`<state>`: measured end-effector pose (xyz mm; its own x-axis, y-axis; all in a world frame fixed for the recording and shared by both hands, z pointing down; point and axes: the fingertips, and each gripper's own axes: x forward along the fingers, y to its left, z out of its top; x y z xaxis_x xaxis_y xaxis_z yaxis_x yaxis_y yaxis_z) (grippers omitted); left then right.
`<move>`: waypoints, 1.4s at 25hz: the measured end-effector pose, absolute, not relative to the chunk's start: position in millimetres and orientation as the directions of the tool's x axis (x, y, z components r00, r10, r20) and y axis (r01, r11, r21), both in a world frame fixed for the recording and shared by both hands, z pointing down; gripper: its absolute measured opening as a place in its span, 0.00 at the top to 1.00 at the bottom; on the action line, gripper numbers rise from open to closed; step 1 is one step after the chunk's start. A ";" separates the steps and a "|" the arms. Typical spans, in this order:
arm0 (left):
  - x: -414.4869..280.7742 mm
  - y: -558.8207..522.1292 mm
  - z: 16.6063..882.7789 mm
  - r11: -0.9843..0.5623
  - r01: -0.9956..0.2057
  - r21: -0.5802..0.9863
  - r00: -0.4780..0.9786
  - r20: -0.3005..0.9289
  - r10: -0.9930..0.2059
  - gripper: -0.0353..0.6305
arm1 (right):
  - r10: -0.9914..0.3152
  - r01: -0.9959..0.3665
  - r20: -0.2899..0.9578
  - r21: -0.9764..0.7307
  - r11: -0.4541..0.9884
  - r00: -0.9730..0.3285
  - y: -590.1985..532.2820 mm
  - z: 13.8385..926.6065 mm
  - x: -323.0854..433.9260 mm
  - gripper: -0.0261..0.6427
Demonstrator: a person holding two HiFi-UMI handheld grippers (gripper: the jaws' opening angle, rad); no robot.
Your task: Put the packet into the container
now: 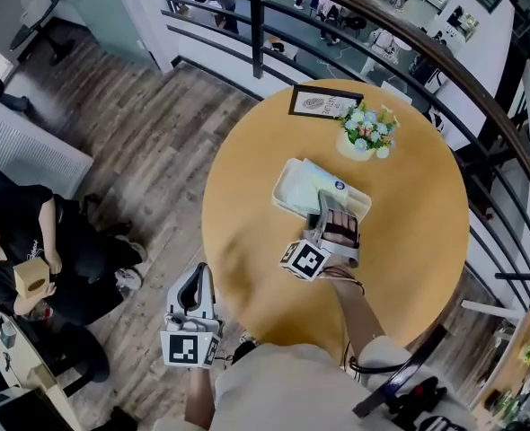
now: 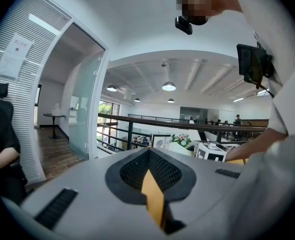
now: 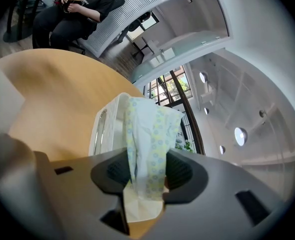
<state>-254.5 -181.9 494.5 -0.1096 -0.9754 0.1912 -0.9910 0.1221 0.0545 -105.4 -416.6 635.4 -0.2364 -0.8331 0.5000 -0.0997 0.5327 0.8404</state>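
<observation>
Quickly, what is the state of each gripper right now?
Left gripper: closed, empty.
Right gripper: closed on the soft pale packet with dotted pattern.

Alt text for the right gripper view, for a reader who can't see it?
The right gripper pinches a soft pale packet printed with yellow-green dots between its fingers, the packet's end sticking up past them. Just beyond it a white rectangular container sits on a round wooden table, and a seated person in black shows at the top left.
</observation>
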 end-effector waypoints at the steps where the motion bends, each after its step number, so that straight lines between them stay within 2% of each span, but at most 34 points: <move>1: -255.1 -182.0 493.8 0.121 -0.991 0.055 -0.109 0.190 -0.976 0.94 | -0.830 -0.100 0.506 0.837 0.538 -0.236 -416.4 634.3 -105.8 0.73; 11: -252.9 -185.2 497.4 0.121 -0.990 0.067 -0.107 0.181 -0.978 0.94 | -0.742 -0.029 0.621 0.761 0.648 -0.253 -420.5 639.9 -108.1 0.64; 23: -257.9 -184.4 496.8 0.125 -0.989 0.073 -0.111 0.171 -0.979 0.94 | -0.773 -0.040 0.581 0.792 0.609 -0.253 -422.3 638.6 -106.2 0.65; 28: -252.6 -186.3 497.5 0.116 -0.990 0.076 -0.101 0.168 -0.981 0.94 | -0.814 -0.060 0.509 0.837 0.544 -0.278 -422.8 624.6 -103.8 0.79; 29: -251.7 -187.1 497.5 0.113 -0.991 0.075 -0.099 0.167 -0.981 0.94 | -0.826 -0.073 0.483 0.850 0.522 -0.291 -422.9 619.9 -104.3 0.84; 30: -250.8 -187.8 497.3 0.110 -0.991 0.073 -0.097 0.165 -0.982 0.94 | -0.837 -0.085 0.455 0.862 0.500 -0.305 -422.7 614.4 -105.3 0.93; 35: -249.3 -193.6 493.1 0.094 -0.994 0.054 -0.085 0.148 -0.985 0.94 | -0.847 -0.112 0.421 0.872 0.476 -0.324 -422.4 607.1 -107.1 0.96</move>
<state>-249.3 -193.6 493.1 -0.0851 -0.9853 0.1484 -0.9941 0.0940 0.0540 -107.1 -422.4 607.1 -0.3237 -0.8474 0.4209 -0.1120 0.4760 0.8723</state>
